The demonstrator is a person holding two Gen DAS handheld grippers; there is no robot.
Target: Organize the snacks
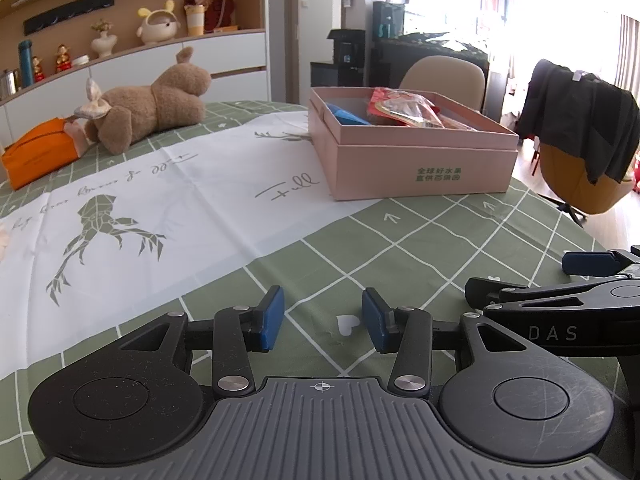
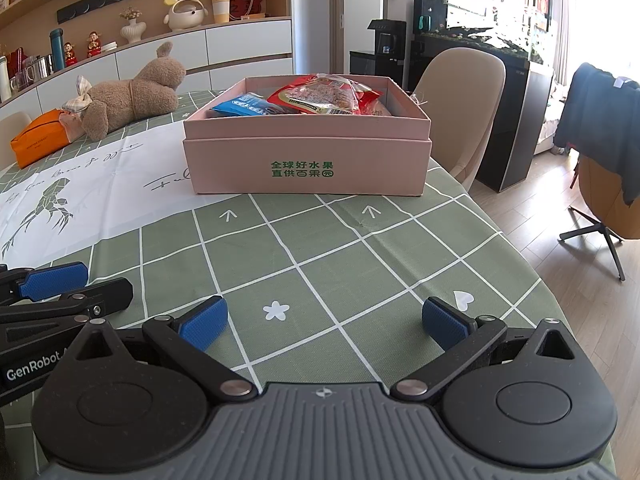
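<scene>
A pink cardboard box [image 2: 308, 160] with green lettering stands on the table ahead; it also shows in the left wrist view [image 1: 420, 168] at the right. Inside it lie a red snack bag [image 2: 320, 96] and a blue snack pack [image 2: 244, 106]; the left wrist view shows the red bag [image 1: 404, 110] and the blue pack [image 1: 346, 114] too. My left gripper [image 1: 323, 322] is open and empty, low over the tablecloth. My right gripper [image 2: 324, 322] is open wide and empty, low over the cloth, well short of the box.
A brown plush toy [image 2: 132, 98] and an orange pouch [image 2: 38, 138] lie at the table's far left. A beige chair [image 2: 464, 92] stands behind the box. A chair with a dark jacket [image 2: 600, 120] stands right, past the table's right edge [image 2: 532, 264].
</scene>
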